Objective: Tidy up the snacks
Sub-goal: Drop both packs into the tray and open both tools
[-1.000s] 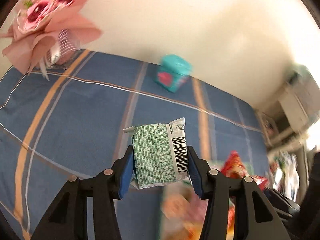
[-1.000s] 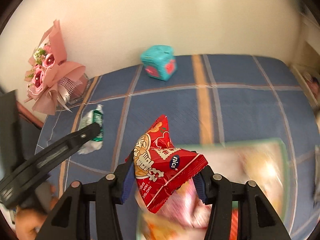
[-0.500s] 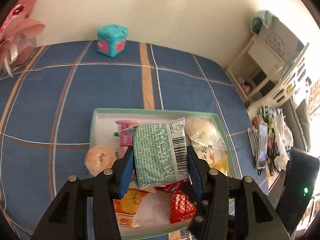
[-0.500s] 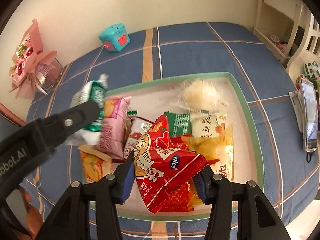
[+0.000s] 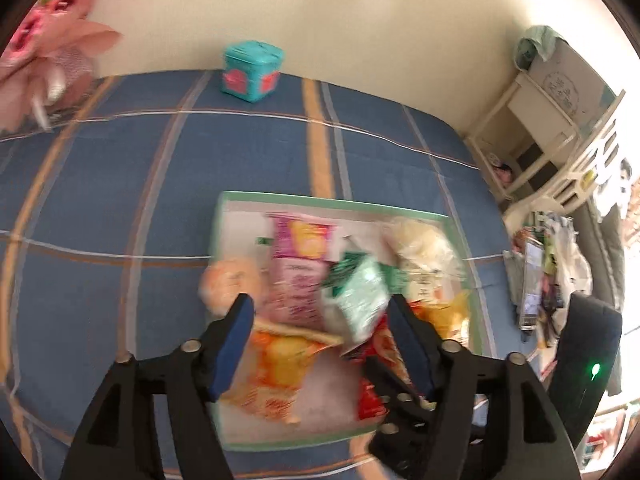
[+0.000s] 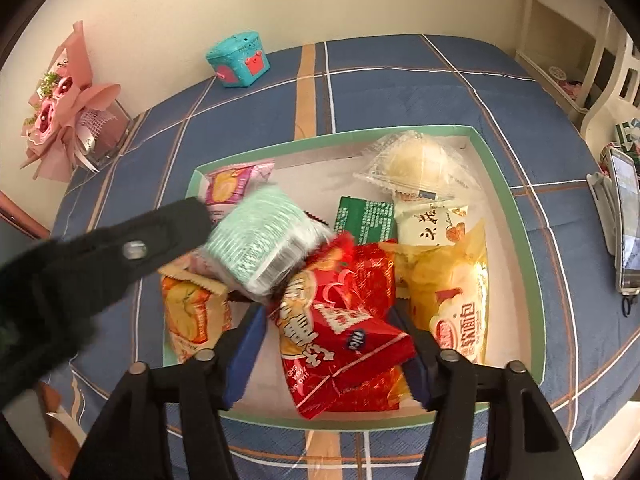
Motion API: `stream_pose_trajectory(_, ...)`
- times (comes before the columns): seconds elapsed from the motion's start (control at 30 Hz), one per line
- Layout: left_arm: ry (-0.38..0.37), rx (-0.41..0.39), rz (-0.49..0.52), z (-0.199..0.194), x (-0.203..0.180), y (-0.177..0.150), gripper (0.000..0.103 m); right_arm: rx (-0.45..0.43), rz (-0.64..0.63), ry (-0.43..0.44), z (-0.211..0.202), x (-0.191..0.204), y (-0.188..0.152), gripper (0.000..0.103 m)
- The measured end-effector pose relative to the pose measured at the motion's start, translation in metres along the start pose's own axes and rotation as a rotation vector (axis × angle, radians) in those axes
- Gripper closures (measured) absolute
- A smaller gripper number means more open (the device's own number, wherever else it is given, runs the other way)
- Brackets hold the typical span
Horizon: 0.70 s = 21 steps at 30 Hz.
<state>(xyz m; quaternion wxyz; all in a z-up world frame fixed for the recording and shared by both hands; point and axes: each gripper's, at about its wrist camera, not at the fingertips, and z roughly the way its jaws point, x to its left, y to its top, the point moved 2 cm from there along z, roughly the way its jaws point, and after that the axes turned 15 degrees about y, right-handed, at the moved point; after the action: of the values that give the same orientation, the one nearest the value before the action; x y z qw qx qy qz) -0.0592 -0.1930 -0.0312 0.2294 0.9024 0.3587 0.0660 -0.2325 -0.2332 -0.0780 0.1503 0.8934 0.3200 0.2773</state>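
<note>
Both grippers just released over the tray (image 6: 516, 216): left gripper (image 5: 322, 344) fingers apart, green pack (image 5: 360, 292) dropping; right gripper (image 6: 332, 356) fingers apart, red pack (image 6: 340, 332) loose. Both deliveries look done.

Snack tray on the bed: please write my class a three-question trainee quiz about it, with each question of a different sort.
1. True or false: the teal box sits inside the green-rimmed tray.
2. What colour is the packet printed "nice"? A red, B blue, C white.
3. In the right wrist view, what stands at the far left corner of the bedspread?

Key: 1 false; 2 A; 3 the pink bouquet.
</note>
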Motion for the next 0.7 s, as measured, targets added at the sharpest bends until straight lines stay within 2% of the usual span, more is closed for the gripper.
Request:
stream_pose_trajectory(0.1,0.111,-0.024,-0.009,-0.009,0.022,-0.011,0.02,-0.005,-0.013,-0.01,-0.002,0.007,-0.008,0.016)
stream_pose_trajectory(0.2,0.221,-0.032,-0.032,-0.015,0.045,-0.022,0.007,-0.005,-0.031,0.001,-0.002,0.015,-0.017,0.0)
stream_pose_trajectory(0.47,0.307,-0.069,-0.102,-0.035,0.088,-0.046,0.007,-0.023,-0.066,-0.007,-0.009,0.035,-0.028,0.0)
stream_pose_trajectory(0.7,0.348,-0.064,-0.138,-0.043,0.1,-0.058,0.007,-0.076,-0.085,-0.029,-0.021,0.045,-0.029,0.0)
